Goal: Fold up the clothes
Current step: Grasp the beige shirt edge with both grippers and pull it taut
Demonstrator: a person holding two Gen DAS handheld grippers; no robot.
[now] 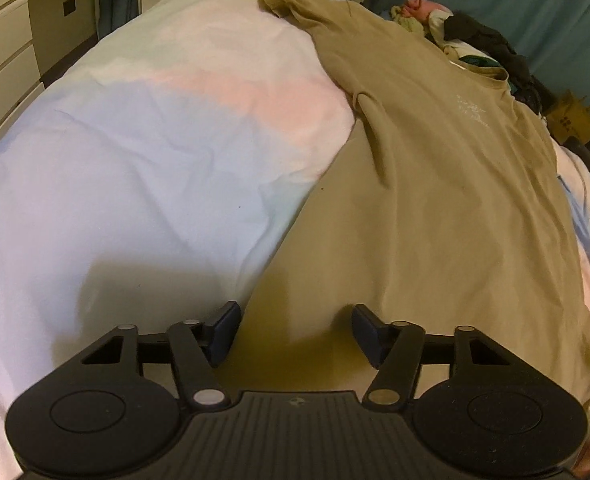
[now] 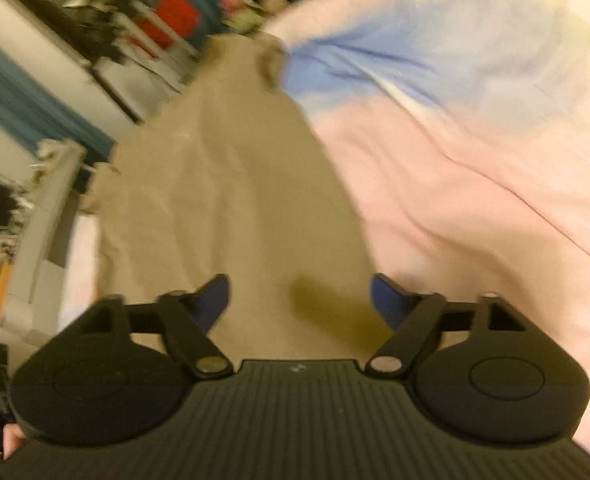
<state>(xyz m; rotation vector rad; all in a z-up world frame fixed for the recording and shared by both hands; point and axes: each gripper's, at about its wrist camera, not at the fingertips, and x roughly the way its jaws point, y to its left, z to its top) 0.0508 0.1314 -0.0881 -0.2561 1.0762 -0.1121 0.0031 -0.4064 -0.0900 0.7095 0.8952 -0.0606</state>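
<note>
A tan T-shirt [image 1: 447, 184] lies spread flat on the pastel bedcover [image 1: 135, 152], collar toward the far right and one sleeve stretched to the far edge of the bed. My left gripper [image 1: 295, 330] hovers open over the shirt's near hem, nothing between its fingers. In the blurred right wrist view the same tan T-shirt [image 2: 231, 200] runs away from me, and my right gripper [image 2: 300, 300] stands open above its near edge, holding nothing. The right-hand fingertip [image 2: 387, 298] sits near the shirt's border with the pink cover.
A pile of other clothes [image 1: 467, 36] sits at the far right of the bed. White drawers [image 1: 7, 60] stand to the left of the bed. A blue curtain [image 1: 535, 4] hangs behind. The pastel bedcover [image 2: 475, 140] fills the right wrist view's right side, with a cluttered rack [image 2: 143, 36] beyond.
</note>
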